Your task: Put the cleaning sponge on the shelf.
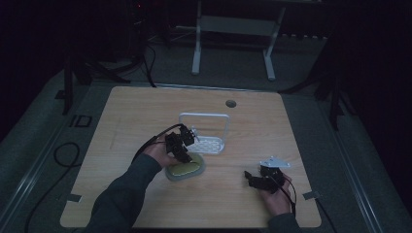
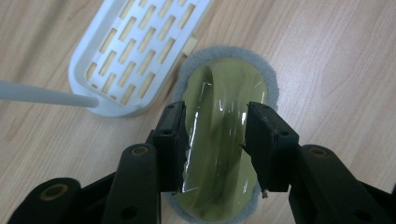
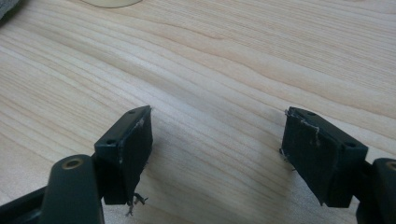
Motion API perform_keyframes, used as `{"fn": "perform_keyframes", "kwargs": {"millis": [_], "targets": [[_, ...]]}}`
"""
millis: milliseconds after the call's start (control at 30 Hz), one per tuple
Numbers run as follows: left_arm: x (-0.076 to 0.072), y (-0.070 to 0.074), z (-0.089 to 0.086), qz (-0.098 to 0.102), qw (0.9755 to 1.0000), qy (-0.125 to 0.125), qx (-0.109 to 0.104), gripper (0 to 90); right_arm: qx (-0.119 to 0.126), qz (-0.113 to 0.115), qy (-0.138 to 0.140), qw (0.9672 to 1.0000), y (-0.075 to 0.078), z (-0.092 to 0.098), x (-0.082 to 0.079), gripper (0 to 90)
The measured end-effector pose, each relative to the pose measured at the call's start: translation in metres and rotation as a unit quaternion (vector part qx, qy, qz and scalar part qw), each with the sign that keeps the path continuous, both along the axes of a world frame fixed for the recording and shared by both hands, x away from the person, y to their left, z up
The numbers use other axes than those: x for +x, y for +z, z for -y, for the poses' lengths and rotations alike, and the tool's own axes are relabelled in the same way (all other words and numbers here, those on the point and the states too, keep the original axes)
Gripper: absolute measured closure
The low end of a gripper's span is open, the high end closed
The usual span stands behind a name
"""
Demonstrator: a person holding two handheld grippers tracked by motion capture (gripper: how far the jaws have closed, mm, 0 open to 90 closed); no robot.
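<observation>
An oval scrubbing pad [image 1: 184, 170] lies on the wooden table [image 1: 145, 111], with a grey felt base and a glossy yellow-green top [image 2: 224, 84] that rises in a ridge. My left gripper [image 1: 186, 155] comes down on it from above. In the left gripper view my left gripper [image 2: 216, 110] has a jaw pressed against each side of that ridge. My right gripper [image 1: 248, 178] rests low at the front right. In the right gripper view my right gripper [image 3: 217, 114] stands wide open over bare wood, with nothing between the jaws.
A white slotted dish [image 2: 135, 51] with a tall white wire frame [image 1: 204, 117] sits just behind the pad, its rim almost touching it. A round cable hole [image 1: 231, 103] marks the far side of the table. White stand legs [image 1: 197, 58] rise beyond the table.
</observation>
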State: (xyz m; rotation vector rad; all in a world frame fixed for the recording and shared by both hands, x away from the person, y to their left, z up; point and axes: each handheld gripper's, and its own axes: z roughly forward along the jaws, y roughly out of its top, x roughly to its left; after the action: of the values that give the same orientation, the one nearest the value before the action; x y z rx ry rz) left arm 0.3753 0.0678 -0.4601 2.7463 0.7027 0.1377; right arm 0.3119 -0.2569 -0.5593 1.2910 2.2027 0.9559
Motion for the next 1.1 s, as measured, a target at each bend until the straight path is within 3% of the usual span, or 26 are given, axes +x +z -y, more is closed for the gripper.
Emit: {"fn": "perform_keyframes", "kwargs": {"millis": [533,700,967,1100], "targets": [[0.004,-0.008,0.012,-0.019,0.9979,-0.030,0.055,56.4,0.000,0.000,0.000,1.0000,0.000,0.000,0.000,24.3],[0.006,-0.008,0.013,-0.023,0.9973,-0.034,0.060,56.9,0.000,0.000,0.000,1.0000,0.000,0.000,0.000,24.3],[0.010,-0.012,0.015,-0.048,0.9935,-0.047,0.092,57.2,0.000,0.000,0.000,1.0000,0.000,0.000,0.000,24.3],[0.011,-0.015,0.016,-0.057,0.9924,-0.049,0.097,59.1,0.000,0.000,0.000,1.0000,0.000,0.000,0.000,24.3]]}}
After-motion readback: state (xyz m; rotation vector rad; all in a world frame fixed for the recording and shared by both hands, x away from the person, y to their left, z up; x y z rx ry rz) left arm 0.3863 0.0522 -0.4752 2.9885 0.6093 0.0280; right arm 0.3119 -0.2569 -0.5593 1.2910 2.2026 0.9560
